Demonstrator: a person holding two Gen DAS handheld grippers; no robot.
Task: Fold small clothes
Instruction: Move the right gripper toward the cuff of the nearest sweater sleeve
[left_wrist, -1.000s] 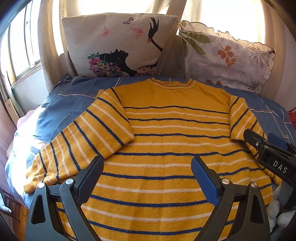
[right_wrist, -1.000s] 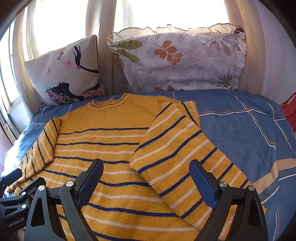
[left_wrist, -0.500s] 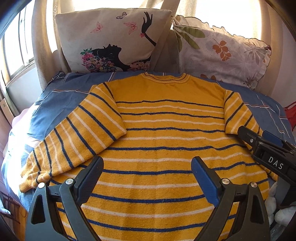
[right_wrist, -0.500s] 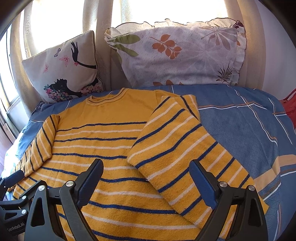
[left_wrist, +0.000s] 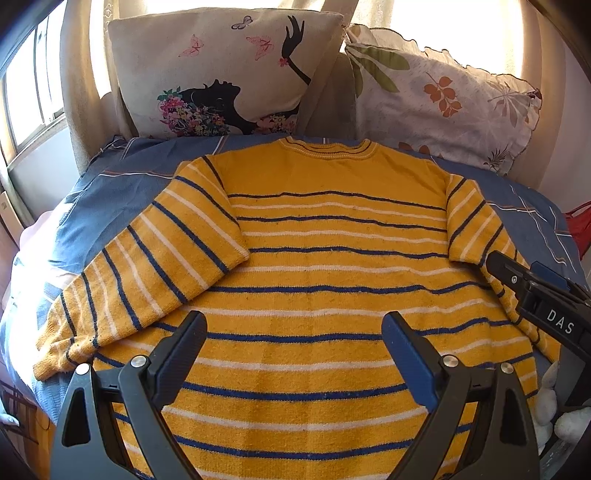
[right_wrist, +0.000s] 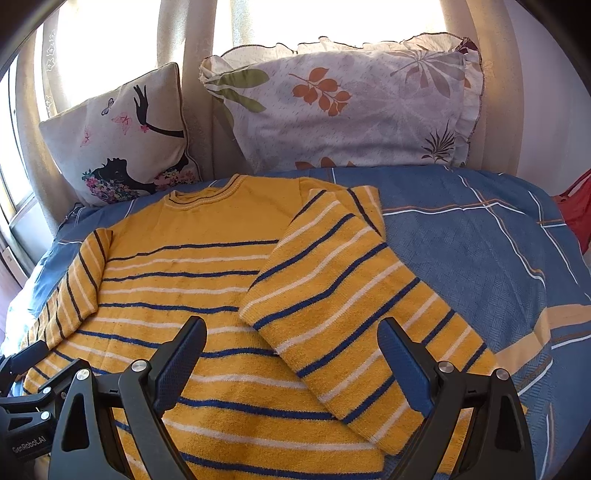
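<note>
A yellow knitted sweater with navy and white stripes (left_wrist: 332, 280) lies spread flat, neckline away from the cameras, on a blue bedspread with thin checked lines (right_wrist: 480, 251), in front of two propped cushions. No body fold shows yet: the torso is at full width and the hem near the grippers is not turned up. Both sleeves slant outward and down from the shoulders, the left sleeve (left_wrist: 147, 280) across the bedspread and the right sleeve (right_wrist: 354, 306) partly overlapping the torso's edge, though whether that was a deliberate first fold cannot be told from these views. The left gripper (left_wrist: 293, 354) hovers above the lower torso, jaws spread wide and holding nothing. The right gripper (right_wrist: 291, 356) is likewise wide apart and empty above the right sleeve. Judged from this, the folding is barely begun: sleeves and body remain to be folded.
</note>
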